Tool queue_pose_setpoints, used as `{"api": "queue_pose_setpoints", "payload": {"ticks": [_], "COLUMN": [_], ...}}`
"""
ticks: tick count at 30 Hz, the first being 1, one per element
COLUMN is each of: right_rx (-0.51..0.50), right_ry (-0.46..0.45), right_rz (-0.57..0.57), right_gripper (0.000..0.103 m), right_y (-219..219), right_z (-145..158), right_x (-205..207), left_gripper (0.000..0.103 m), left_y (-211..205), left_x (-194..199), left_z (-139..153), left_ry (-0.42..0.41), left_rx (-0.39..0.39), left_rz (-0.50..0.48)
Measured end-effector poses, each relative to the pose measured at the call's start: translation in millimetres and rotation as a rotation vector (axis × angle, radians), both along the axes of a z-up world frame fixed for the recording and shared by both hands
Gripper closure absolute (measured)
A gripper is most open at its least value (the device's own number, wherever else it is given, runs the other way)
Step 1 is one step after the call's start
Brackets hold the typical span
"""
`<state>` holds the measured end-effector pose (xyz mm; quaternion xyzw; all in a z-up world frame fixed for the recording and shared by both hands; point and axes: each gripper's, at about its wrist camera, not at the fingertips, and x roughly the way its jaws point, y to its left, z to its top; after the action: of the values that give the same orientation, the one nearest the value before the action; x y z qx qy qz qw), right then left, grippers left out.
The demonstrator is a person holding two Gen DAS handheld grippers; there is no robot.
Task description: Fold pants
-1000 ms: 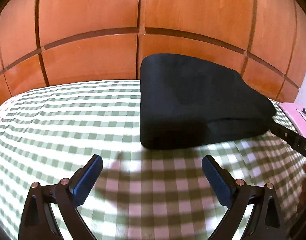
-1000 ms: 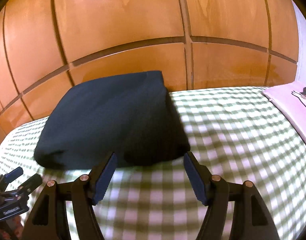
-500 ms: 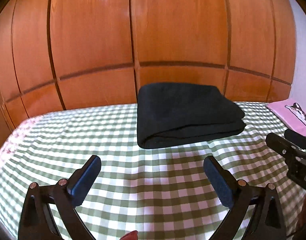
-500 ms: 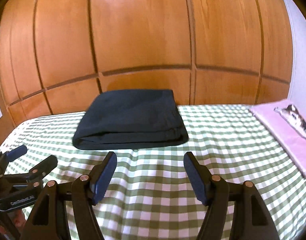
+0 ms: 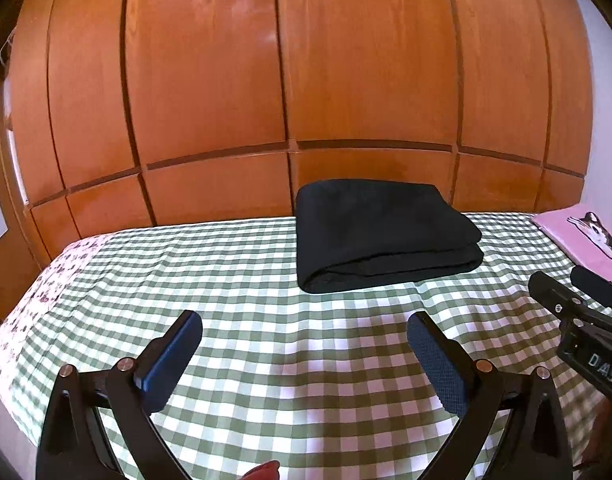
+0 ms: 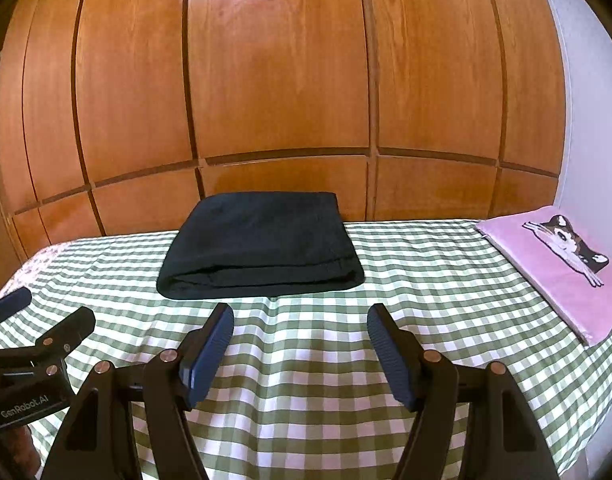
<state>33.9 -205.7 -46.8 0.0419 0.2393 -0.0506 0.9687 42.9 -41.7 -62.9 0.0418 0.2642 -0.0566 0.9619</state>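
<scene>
Near the wardrobe, black pants (image 6: pixel 262 246) lie folded on the bed (image 6: pixel 426 280). I hold both claws wide and empty, left claw (image 5: pixel 304 344) and right claw (image 6: pixel 300 334) clear so the bundle rests undisturbed.

Both grippers, left gripper (image 5: pixel 305 356) and right gripper (image 6: pixel 300 350), show black frames, silver screws, seemingly dark-blue textured pads

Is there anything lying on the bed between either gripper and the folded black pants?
Nothing visible. Only bare checked bedsheet lies between the right gripper and the folded black pants, and likewise ahead of the left gripper. The pink pillow sits off to the side.
</scene>
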Motion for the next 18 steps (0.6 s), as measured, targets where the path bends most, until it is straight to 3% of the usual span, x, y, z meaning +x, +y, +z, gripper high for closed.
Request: {"api": "queue_pose_setpoints", "payload": {"ticks": [18], "right_rx": [0.009], "right_ry": [-0.012], "right_rz": [0.014], "right_gripper": [0.033], "right_y": [2.3], "right_z": [3.4], "right_x": [-2.6], "left_gripper": [0.000], "left_y": [7.3], "left_x": [1.9], "left_z": [2.3], "left_ry": [0.017], "left_rx": [-0.030], "left_rz": [0.020]}}
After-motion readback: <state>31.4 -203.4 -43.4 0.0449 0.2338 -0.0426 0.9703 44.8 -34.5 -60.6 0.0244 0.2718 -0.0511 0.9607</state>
